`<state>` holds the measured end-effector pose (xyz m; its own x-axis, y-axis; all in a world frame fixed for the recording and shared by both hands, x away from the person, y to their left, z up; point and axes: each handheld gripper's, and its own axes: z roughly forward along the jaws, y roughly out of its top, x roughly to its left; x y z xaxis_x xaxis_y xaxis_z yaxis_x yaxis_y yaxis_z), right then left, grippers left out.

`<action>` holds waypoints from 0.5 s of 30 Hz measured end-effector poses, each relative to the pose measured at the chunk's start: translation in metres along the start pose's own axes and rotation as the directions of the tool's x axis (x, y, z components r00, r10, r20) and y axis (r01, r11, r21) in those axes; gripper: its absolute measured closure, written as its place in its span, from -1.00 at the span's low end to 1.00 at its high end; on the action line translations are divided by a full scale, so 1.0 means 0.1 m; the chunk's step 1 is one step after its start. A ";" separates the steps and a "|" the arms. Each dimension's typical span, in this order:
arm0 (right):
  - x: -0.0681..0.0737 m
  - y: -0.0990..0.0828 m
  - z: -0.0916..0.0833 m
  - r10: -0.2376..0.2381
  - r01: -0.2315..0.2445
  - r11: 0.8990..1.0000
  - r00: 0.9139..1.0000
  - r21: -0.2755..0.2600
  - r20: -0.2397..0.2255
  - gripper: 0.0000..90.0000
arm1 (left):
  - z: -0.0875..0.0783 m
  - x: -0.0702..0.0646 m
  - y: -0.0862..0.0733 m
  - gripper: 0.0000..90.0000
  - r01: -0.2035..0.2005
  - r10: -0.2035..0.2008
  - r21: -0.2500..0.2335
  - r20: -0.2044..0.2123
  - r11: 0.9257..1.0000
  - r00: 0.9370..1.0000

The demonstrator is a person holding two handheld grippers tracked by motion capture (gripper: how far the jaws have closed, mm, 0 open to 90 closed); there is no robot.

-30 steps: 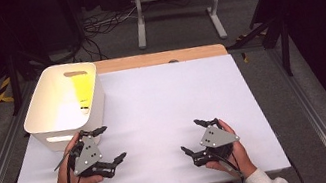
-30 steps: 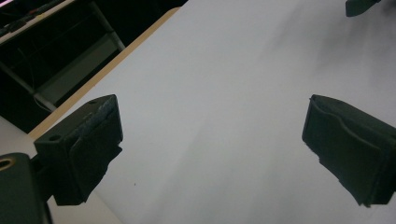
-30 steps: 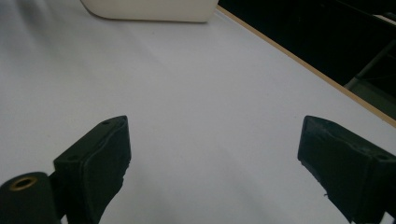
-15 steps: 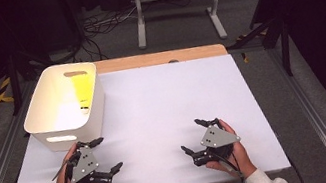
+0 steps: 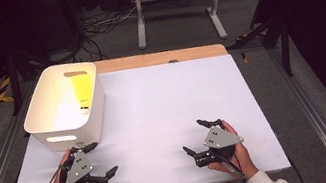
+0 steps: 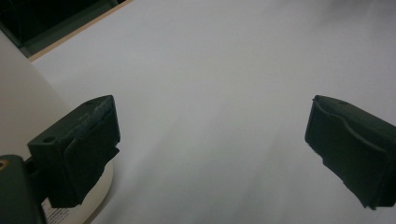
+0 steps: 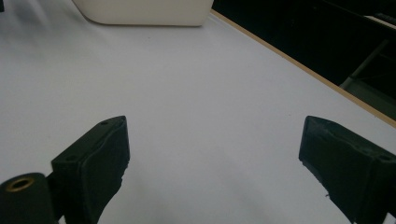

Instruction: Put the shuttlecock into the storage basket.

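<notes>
On the left of the white table (image 5: 162,96) stands a white bin (image 5: 99,110) with a yellow patch (image 5: 80,88) on its inner far wall; what it is I cannot tell. My left gripper (image 5: 103,158) rests near the front edge, just in front of the bin, open with nothing between its jaws. In the left gripper view the left gripper (image 6: 212,149) spans bare table, with the bin's wall (image 6: 28,107) beside one jaw. My right gripper (image 5: 192,136) lies at the front right, open with nothing in it. In the right gripper view the right gripper (image 7: 219,163) faces the bin (image 7: 144,11) far off.
A wooden strip (image 5: 160,57) borders the table's far edge. Beyond it, on the floor, are a metal stand (image 5: 176,8) and cables (image 5: 99,29). Rails run along both sides of the table.
My left gripper has drawn back toward the table's front edge and a little left, away from the bin. The right gripper has stayed in place.
</notes>
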<state>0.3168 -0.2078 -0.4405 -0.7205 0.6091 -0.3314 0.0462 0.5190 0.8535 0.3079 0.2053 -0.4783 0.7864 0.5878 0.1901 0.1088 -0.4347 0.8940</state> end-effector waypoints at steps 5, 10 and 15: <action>0.00 0.00 0.00 0.000 0.000 1.000 1.000 0.006 0.012 -0.86 | 0.00 0.02 -0.01 -0.91 0.003 -0.002 -0.014 0.011 1.000 1.000; 0.03 0.01 0.02 0.001 -0.001 1.000 1.000 0.015 0.024 -0.88 | -0.02 0.05 -0.03 -0.91 0.016 -0.015 -0.020 0.022 1.000 1.000; 0.03 0.02 0.03 0.001 -0.001 1.000 1.000 0.014 0.025 -0.88 | -0.03 0.06 -0.03 -0.91 0.023 -0.023 -0.025 0.022 0.999 1.000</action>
<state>0.3165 -0.2029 -0.4414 -0.7032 0.6242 -0.3404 0.0565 0.5263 0.8484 0.3109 0.2124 -0.4784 0.7968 0.5824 0.1609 0.1119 -0.4039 0.9079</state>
